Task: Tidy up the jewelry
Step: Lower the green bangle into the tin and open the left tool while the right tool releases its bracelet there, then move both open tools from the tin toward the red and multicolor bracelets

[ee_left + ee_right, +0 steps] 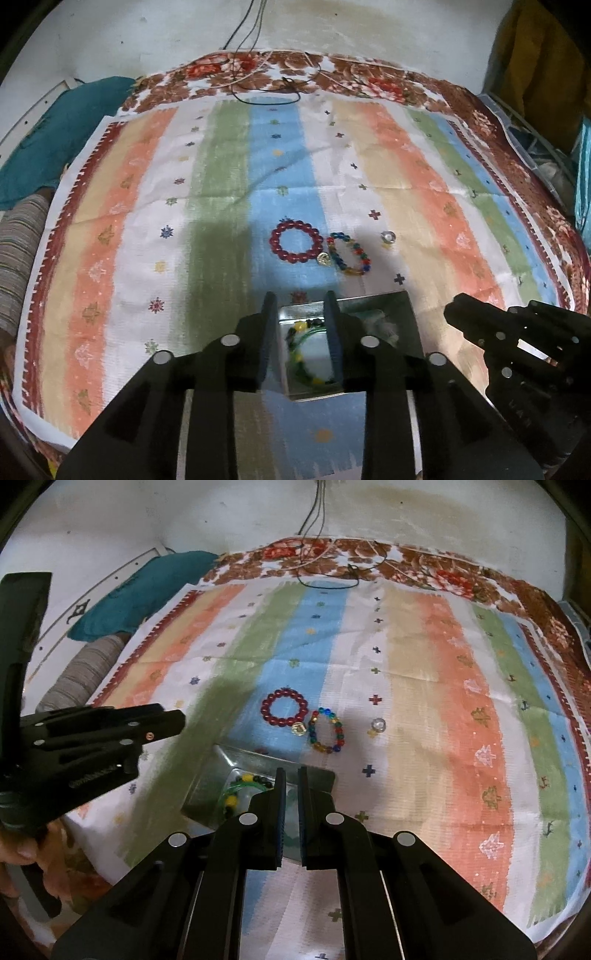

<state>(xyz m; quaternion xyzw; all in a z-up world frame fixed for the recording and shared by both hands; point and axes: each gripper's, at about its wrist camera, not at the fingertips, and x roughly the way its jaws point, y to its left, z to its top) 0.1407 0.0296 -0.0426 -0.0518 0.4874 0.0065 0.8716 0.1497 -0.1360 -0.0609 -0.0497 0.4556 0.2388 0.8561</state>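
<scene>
Nearest me, my left gripper hangs with its jaws spread apart over the metal tray, where a green bracelet lies, and my right gripper hovers at the tray's near right with its jaws nearly together, grasping nothing. Farther out on the striped cloth of the bed, a red bead bracelet lies just left of a multicolored bracelet, with a small clear ring to their right.
</scene>
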